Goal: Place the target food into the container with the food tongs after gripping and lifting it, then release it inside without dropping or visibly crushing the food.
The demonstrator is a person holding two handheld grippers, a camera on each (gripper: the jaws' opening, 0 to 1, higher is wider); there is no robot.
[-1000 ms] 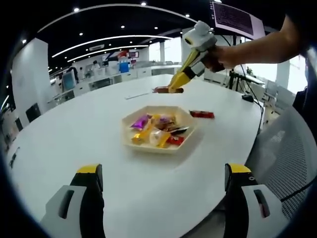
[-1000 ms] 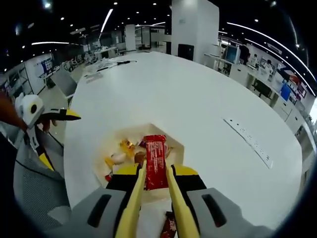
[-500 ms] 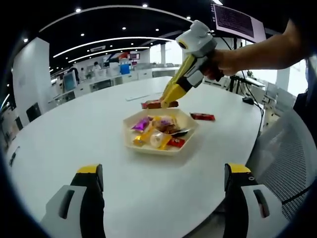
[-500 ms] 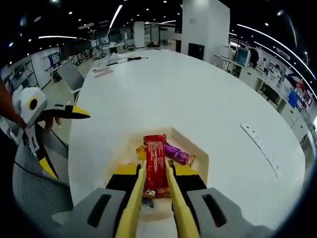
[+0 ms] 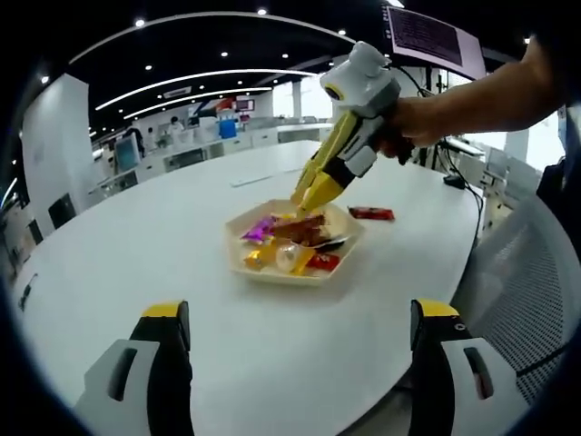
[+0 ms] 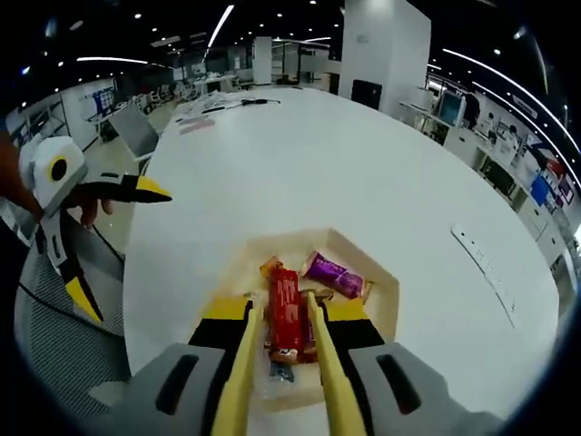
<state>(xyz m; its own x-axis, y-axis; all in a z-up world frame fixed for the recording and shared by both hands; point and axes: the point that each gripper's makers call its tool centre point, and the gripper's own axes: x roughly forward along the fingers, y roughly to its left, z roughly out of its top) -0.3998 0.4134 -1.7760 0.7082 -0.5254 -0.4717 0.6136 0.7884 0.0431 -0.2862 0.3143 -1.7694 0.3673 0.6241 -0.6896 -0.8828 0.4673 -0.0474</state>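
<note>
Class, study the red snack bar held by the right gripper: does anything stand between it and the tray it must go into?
Nothing visible does. The right gripper holds the red snack bar directly over the tray, just above the wrapped sweets already lying inside.

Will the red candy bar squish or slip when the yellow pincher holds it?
Probably neither. The red candy bar looks straight between the right gripper jaws, so it seems fairly stiff. Its shiny wrapper might slide a bit. It looks small and thin, likely light, over the tray.

Open-plan office, dark ceiling, large round white table (image 5: pixel 109 245).
Ceiling light strips (image 5: pixel 182 77) and spotlights are seen overhead; a white column (image 6: pixel 386 54), desks with monitors (image 6: pixel 451 107), a mesh chair (image 5: pixel 536 300) and a wall screen (image 5: pixel 434 38) are noted.
</note>
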